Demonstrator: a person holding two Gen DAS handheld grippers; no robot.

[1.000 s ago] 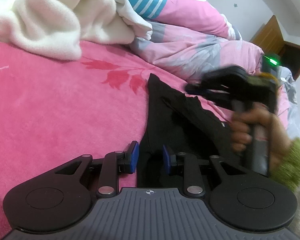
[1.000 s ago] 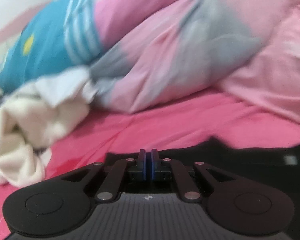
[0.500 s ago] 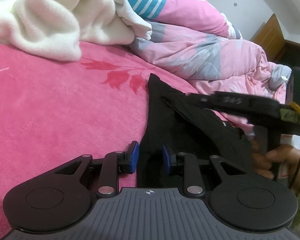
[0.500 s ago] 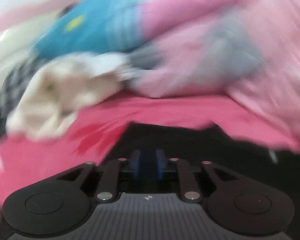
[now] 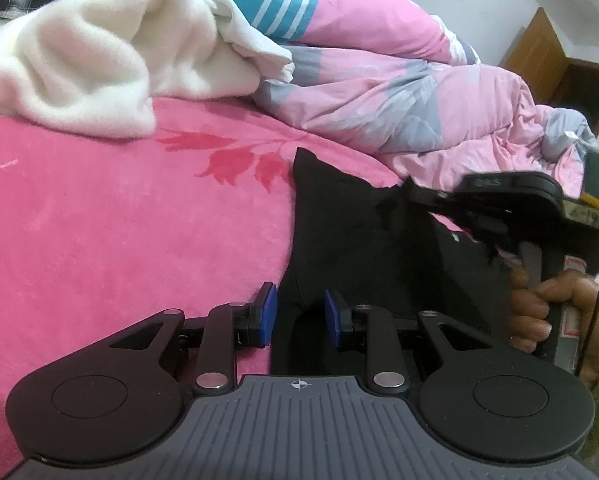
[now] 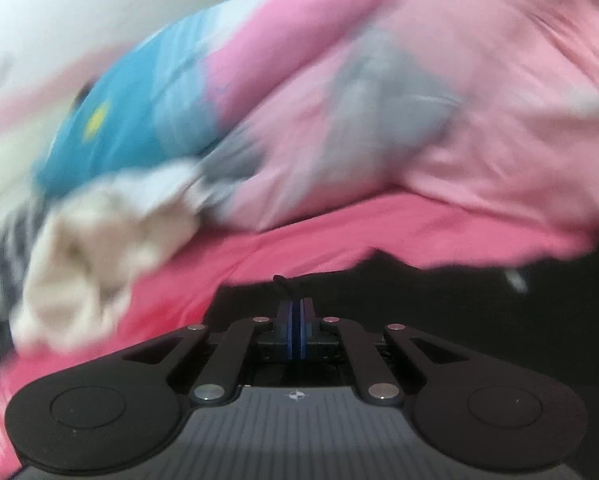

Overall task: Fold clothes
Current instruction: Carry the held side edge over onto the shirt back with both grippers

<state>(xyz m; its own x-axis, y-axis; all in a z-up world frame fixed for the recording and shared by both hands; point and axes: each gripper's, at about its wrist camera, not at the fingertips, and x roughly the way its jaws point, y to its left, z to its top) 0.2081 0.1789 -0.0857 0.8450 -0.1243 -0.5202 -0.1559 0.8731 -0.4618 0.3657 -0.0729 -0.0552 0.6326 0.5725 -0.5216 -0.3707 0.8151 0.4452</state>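
Garment (image 5: 339, 232) looks limp and light: right claw (image 6: 296, 312) pinches its edge, left claw (image 5: 297, 312) is spread around the near hem.

The left wrist view sits low over the pink bedsheet (image 5: 99, 240), looking along its fingers across the bed toward the quilt (image 5: 399, 100) and a far wall, close to the black garment (image 5: 339, 232). The right wrist view, badly blurred, seems to hover nearby facing the same quilt (image 6: 419, 120). Both share the garment (image 6: 459, 304), sheet, white blanket (image 5: 79, 60) and quilt.
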